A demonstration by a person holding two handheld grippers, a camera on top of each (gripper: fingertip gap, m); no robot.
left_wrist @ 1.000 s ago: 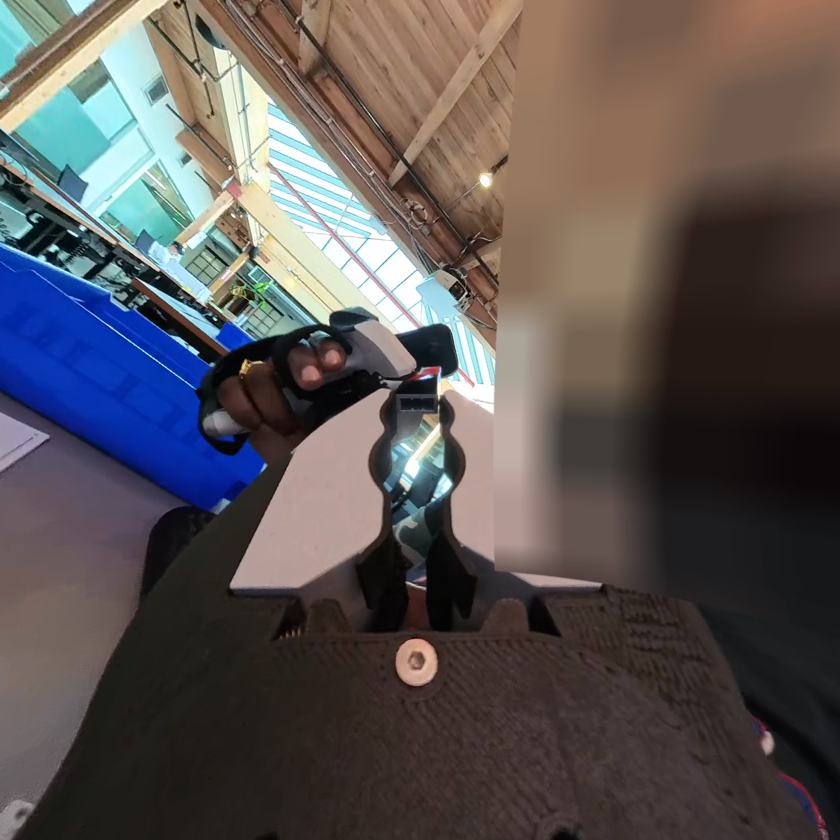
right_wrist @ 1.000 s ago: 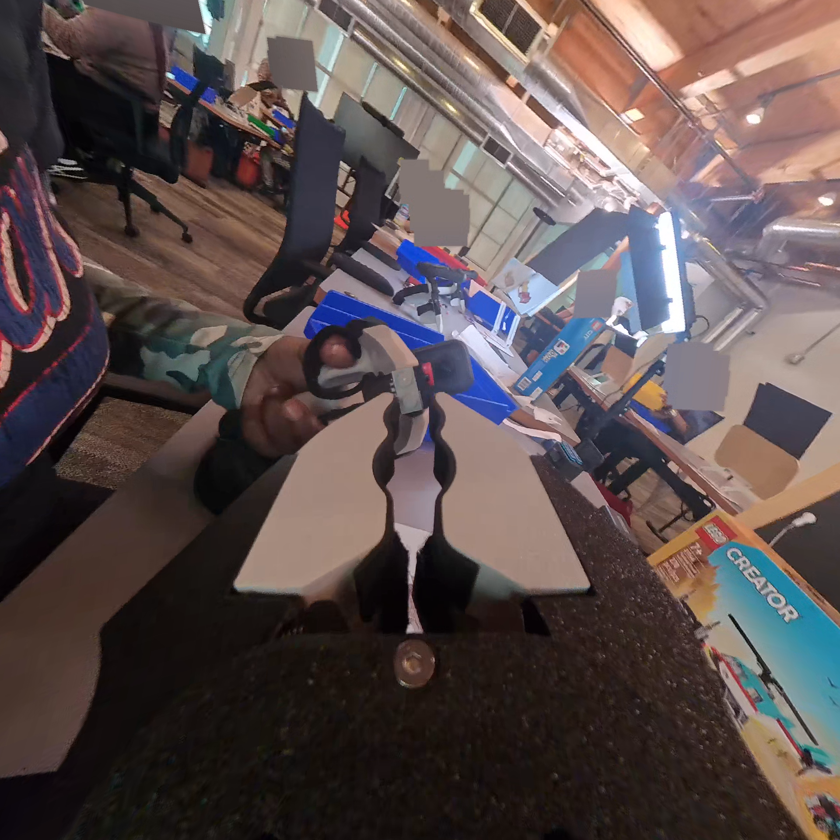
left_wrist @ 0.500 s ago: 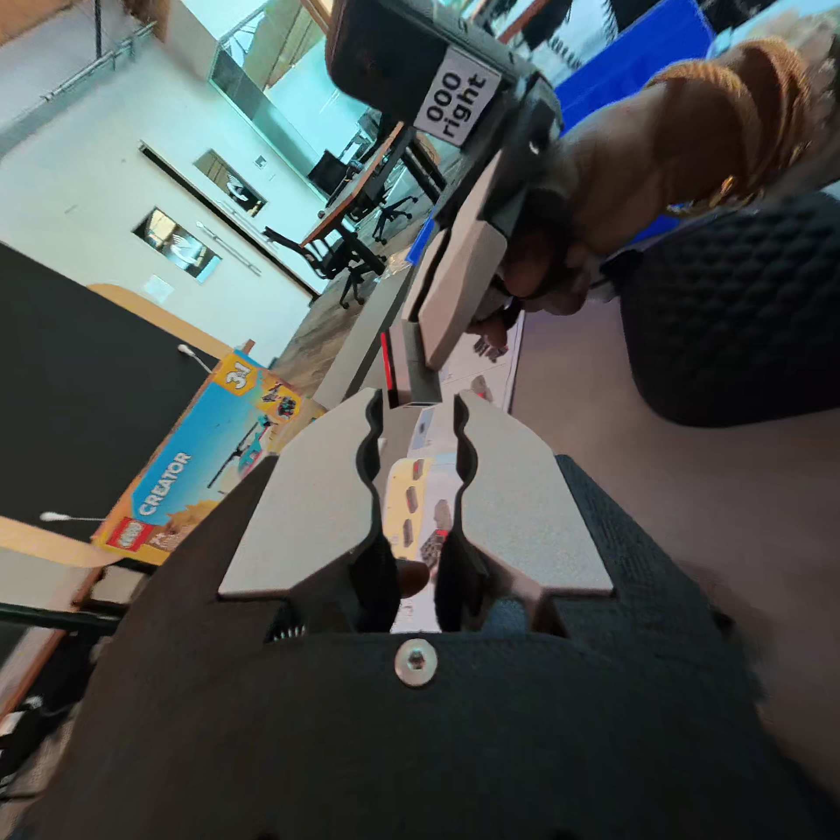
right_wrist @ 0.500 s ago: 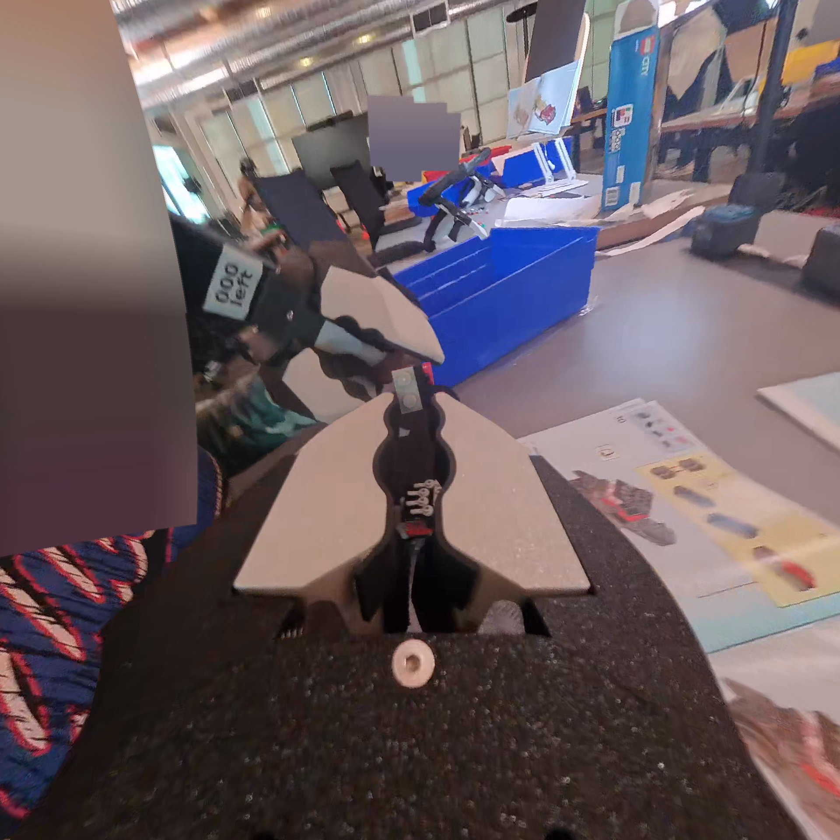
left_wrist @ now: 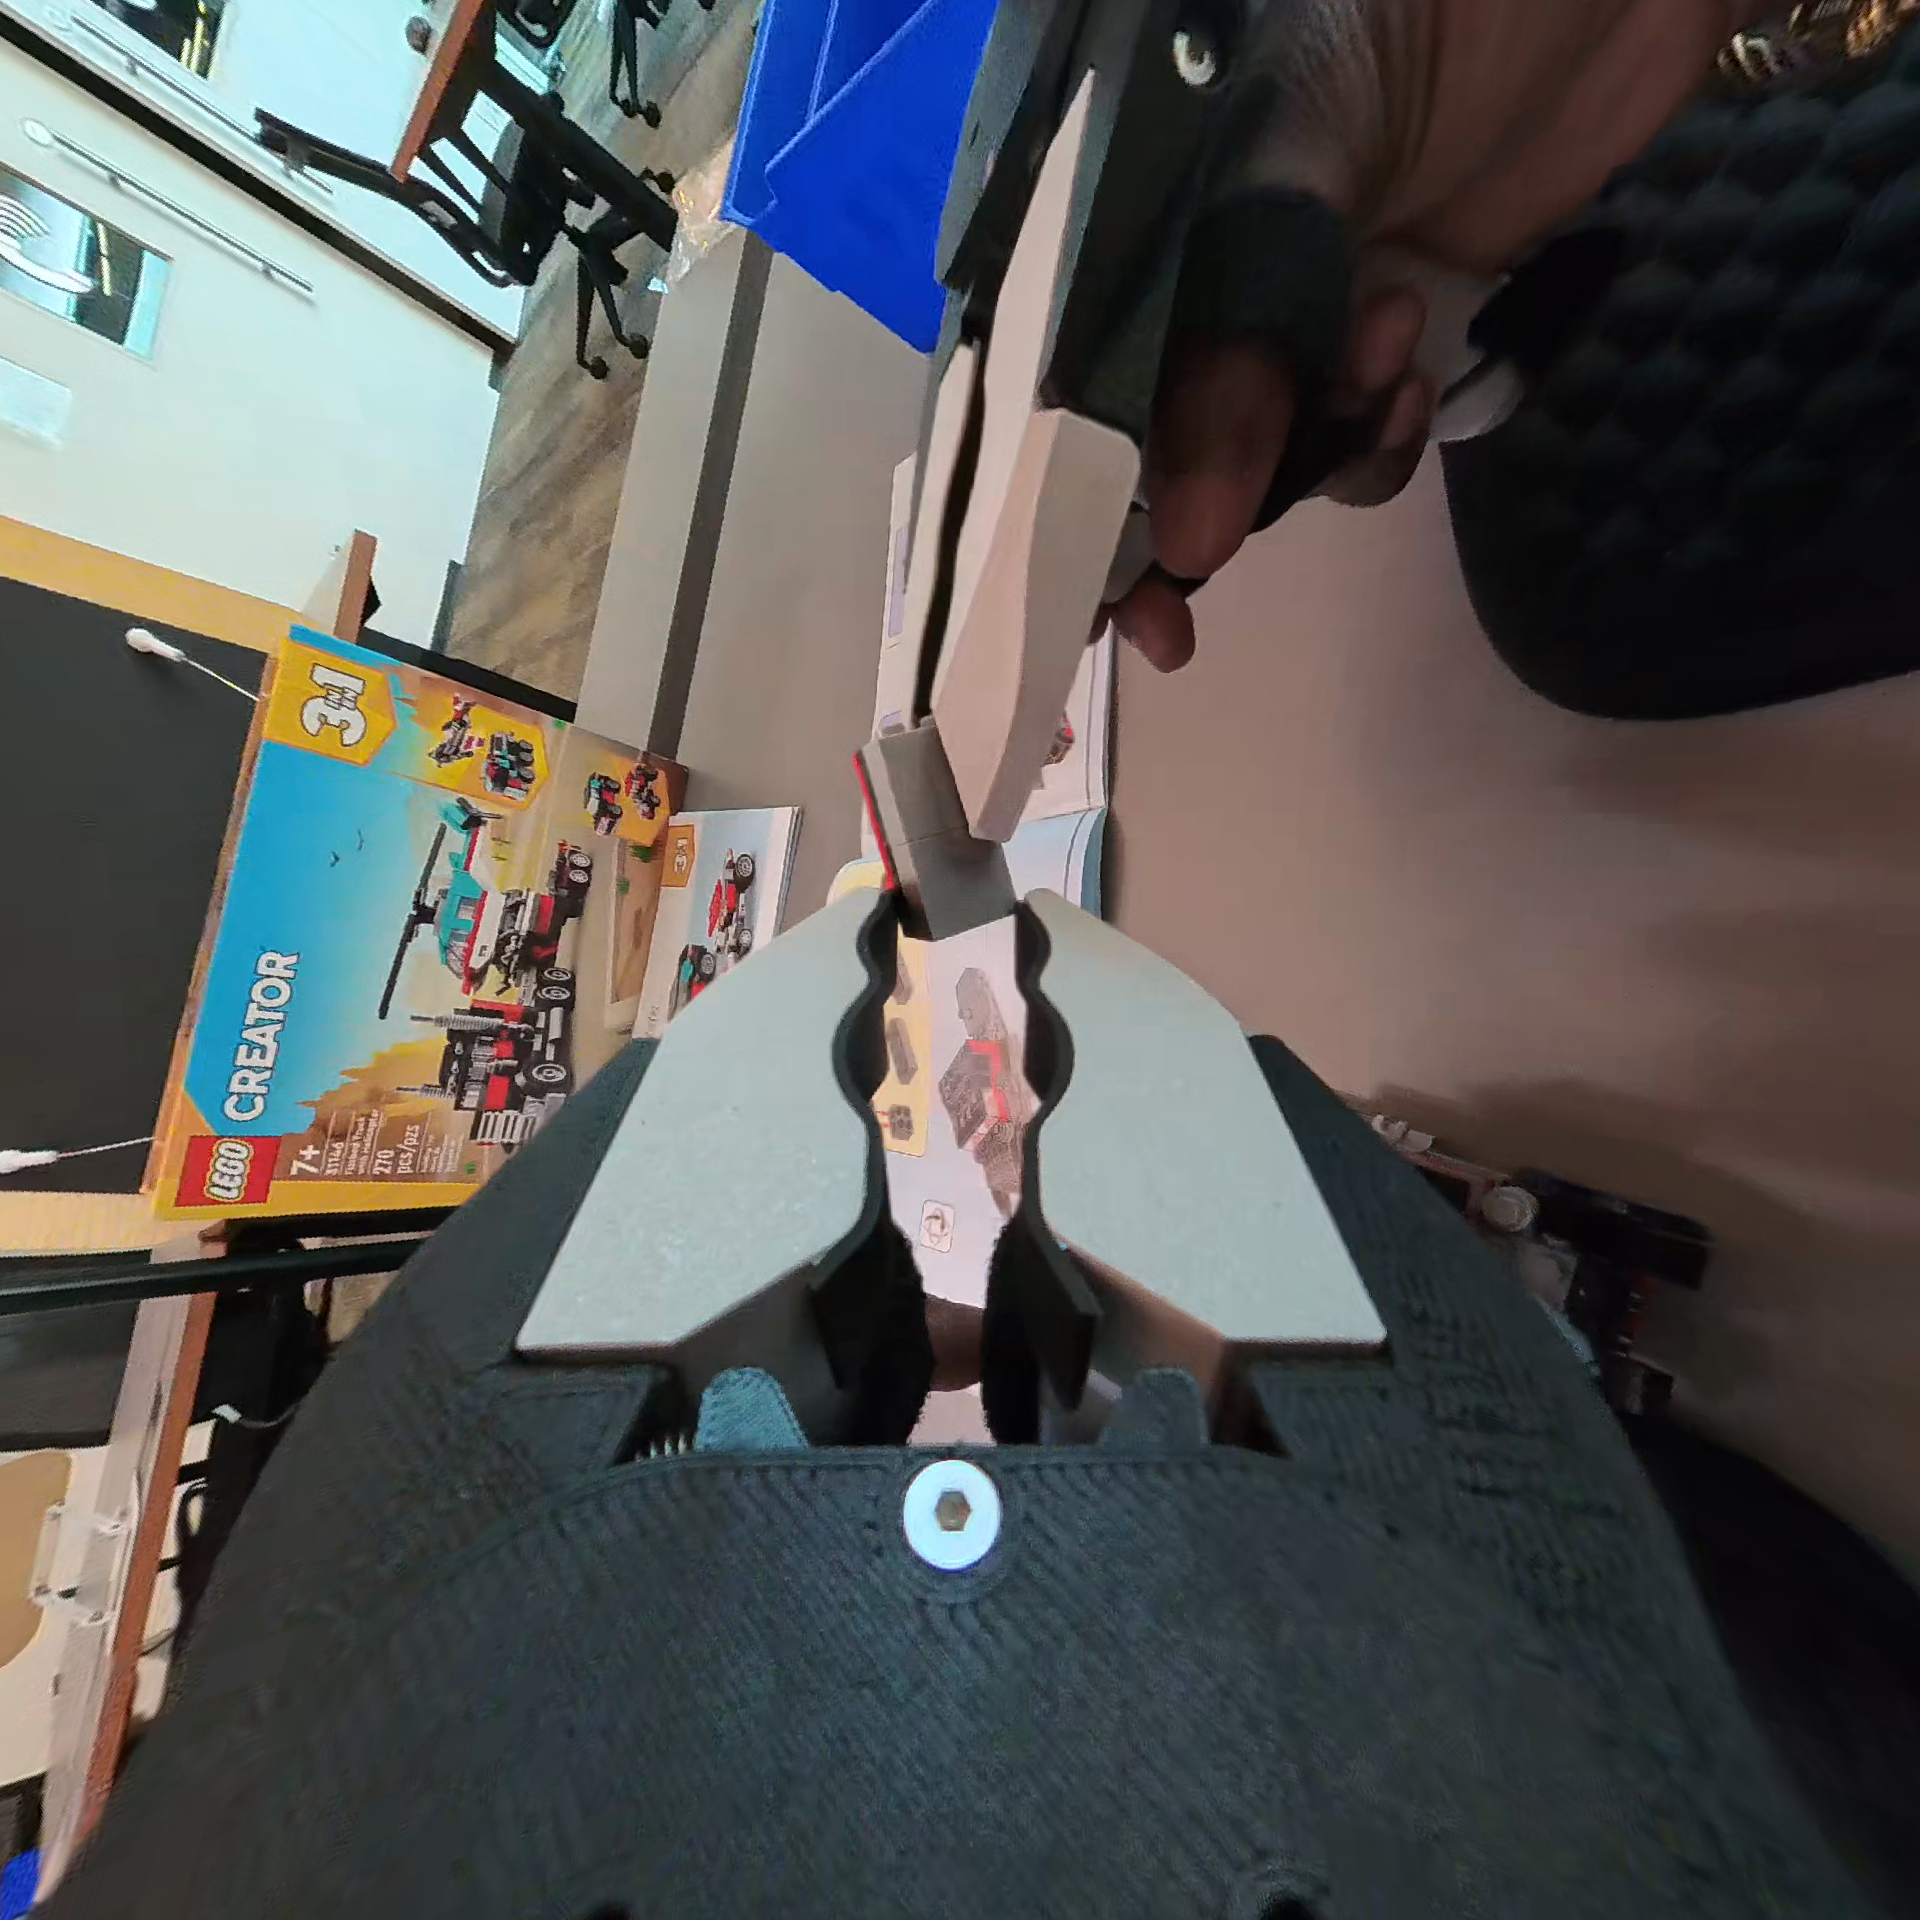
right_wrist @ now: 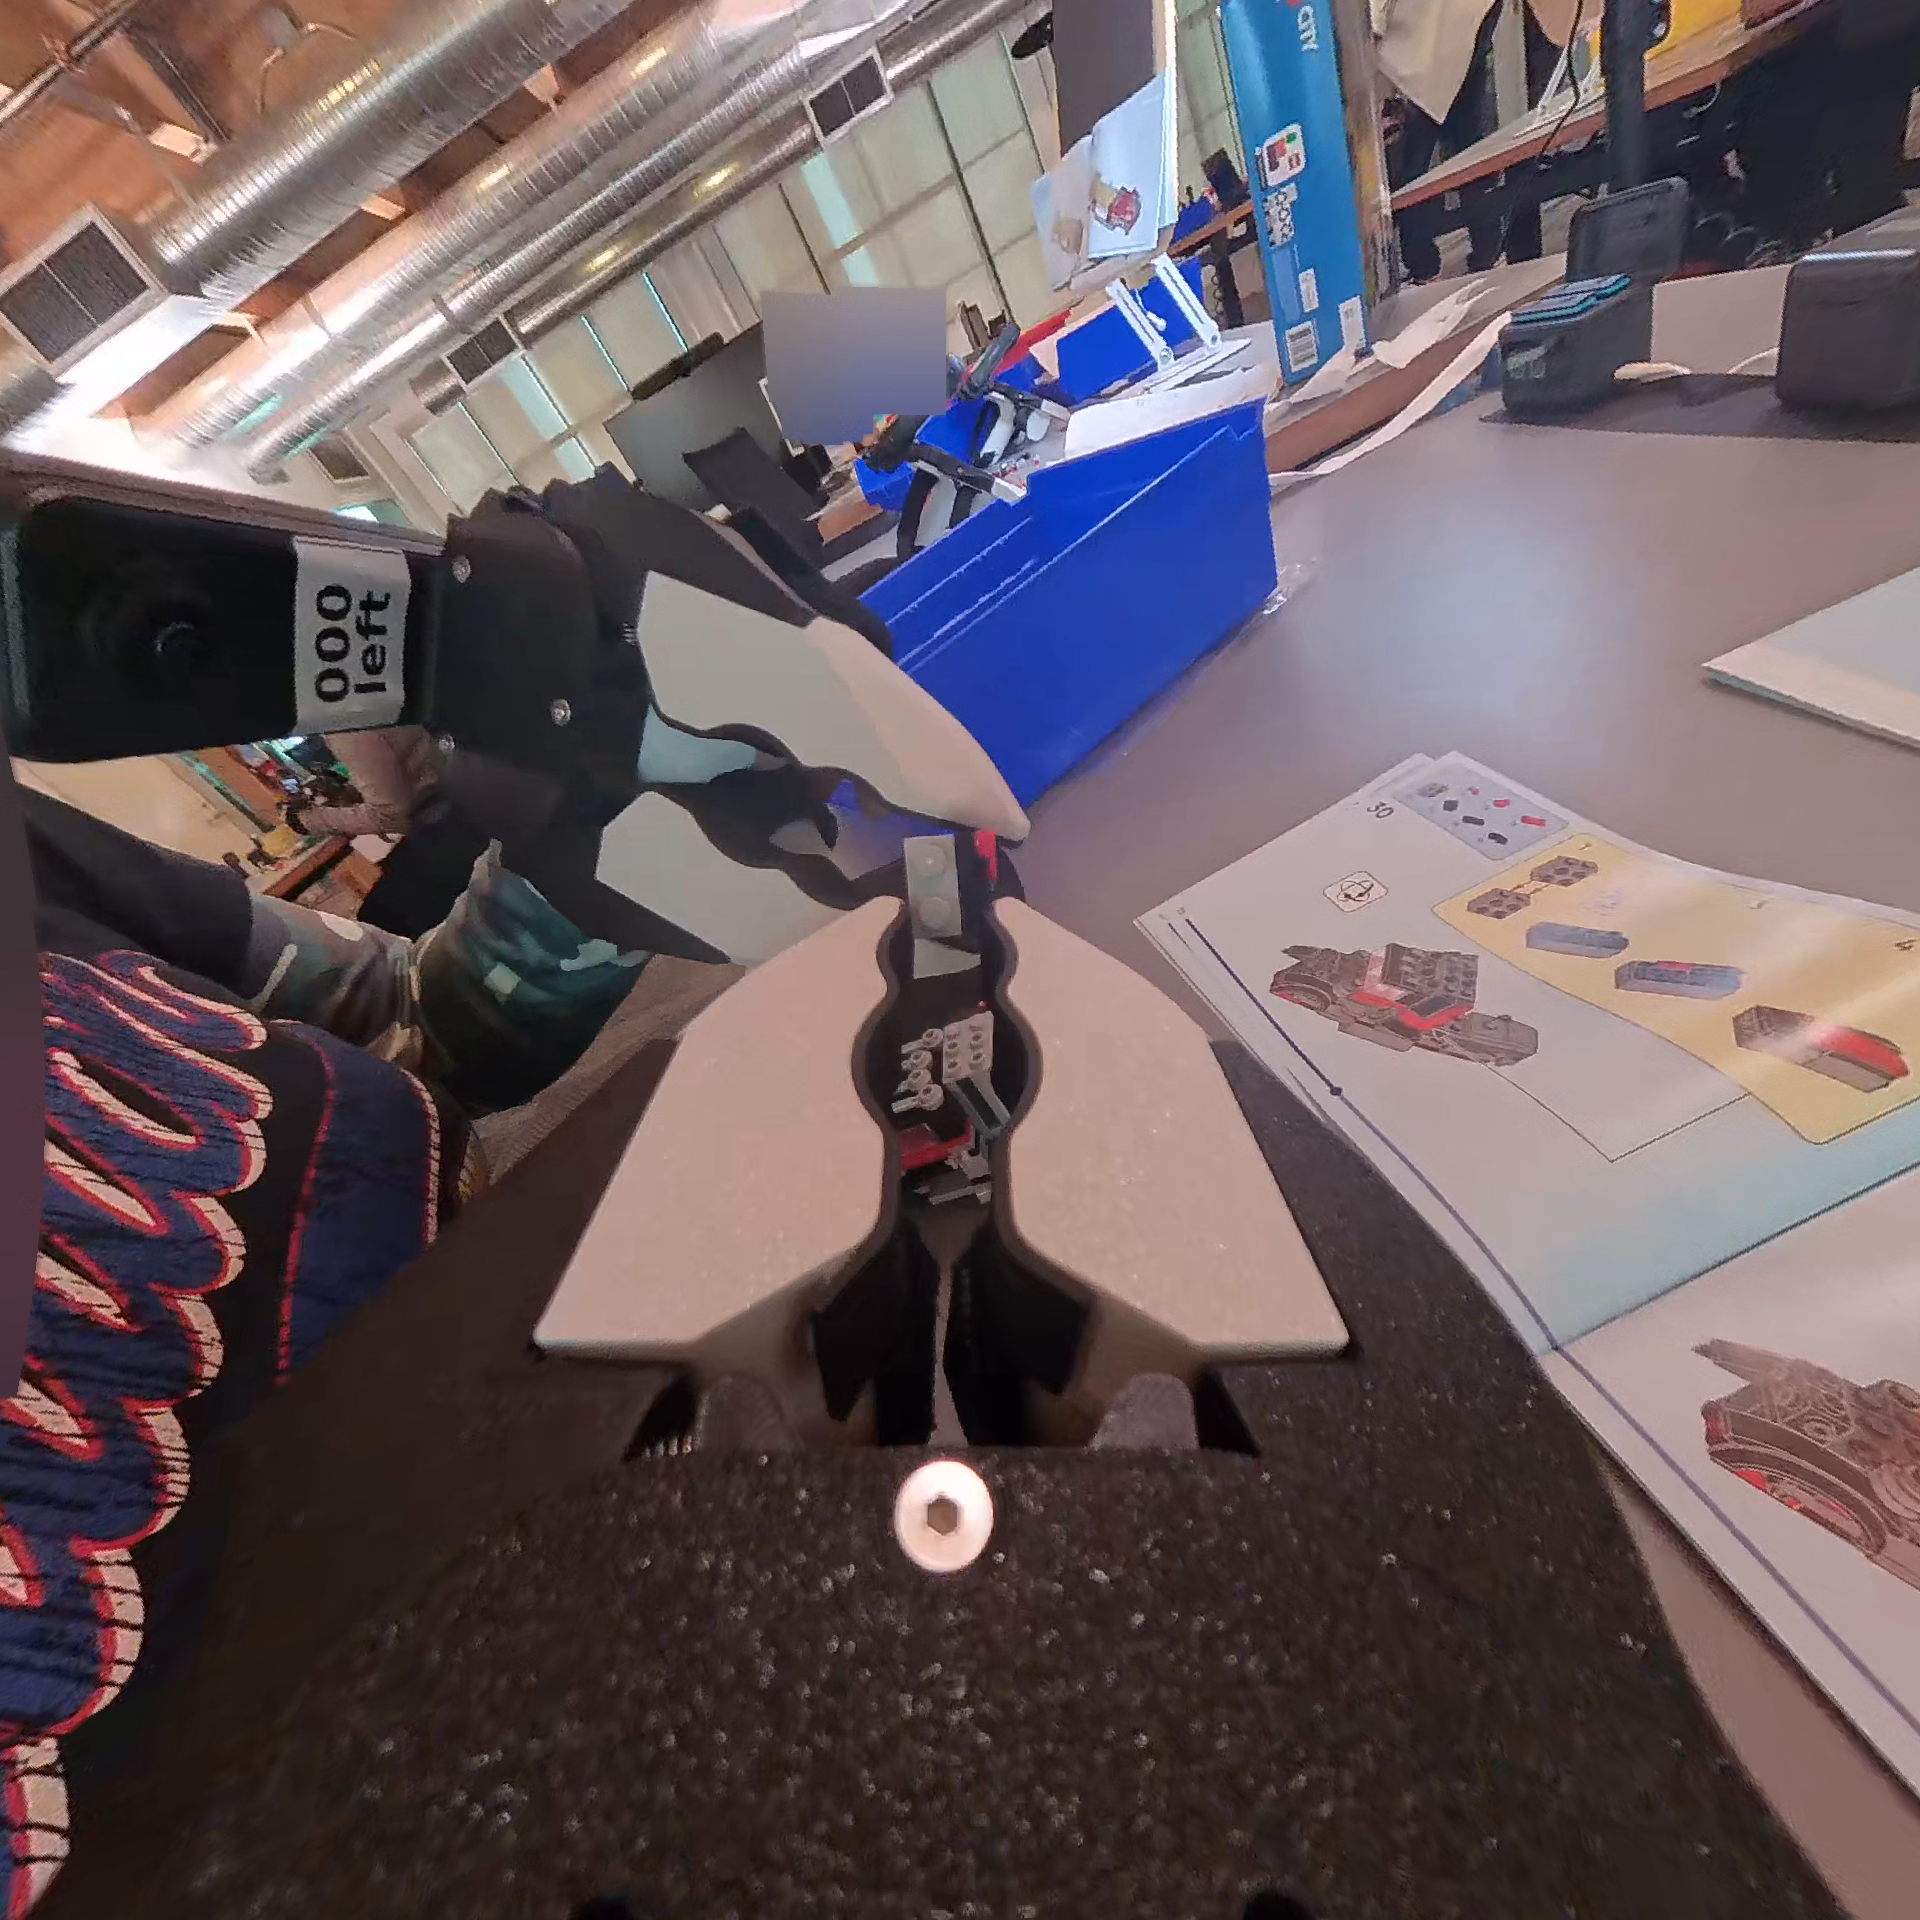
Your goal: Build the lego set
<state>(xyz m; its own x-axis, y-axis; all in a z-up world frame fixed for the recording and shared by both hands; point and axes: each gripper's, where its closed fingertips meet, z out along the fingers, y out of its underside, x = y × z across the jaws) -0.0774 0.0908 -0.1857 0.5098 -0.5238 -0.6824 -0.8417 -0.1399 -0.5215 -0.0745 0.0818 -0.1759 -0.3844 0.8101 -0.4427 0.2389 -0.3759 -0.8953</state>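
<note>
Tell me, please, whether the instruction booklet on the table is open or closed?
Open. The instruction booklet lies flat on the grey table with its printed build-step pages facing up, and a fold runs between two of them.

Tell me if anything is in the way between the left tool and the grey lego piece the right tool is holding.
Nothing visible. The grey lego piece, pinched in the right tool, already sits at the open tips of the left tool, with only air between them above the instruction booklet.
</note>
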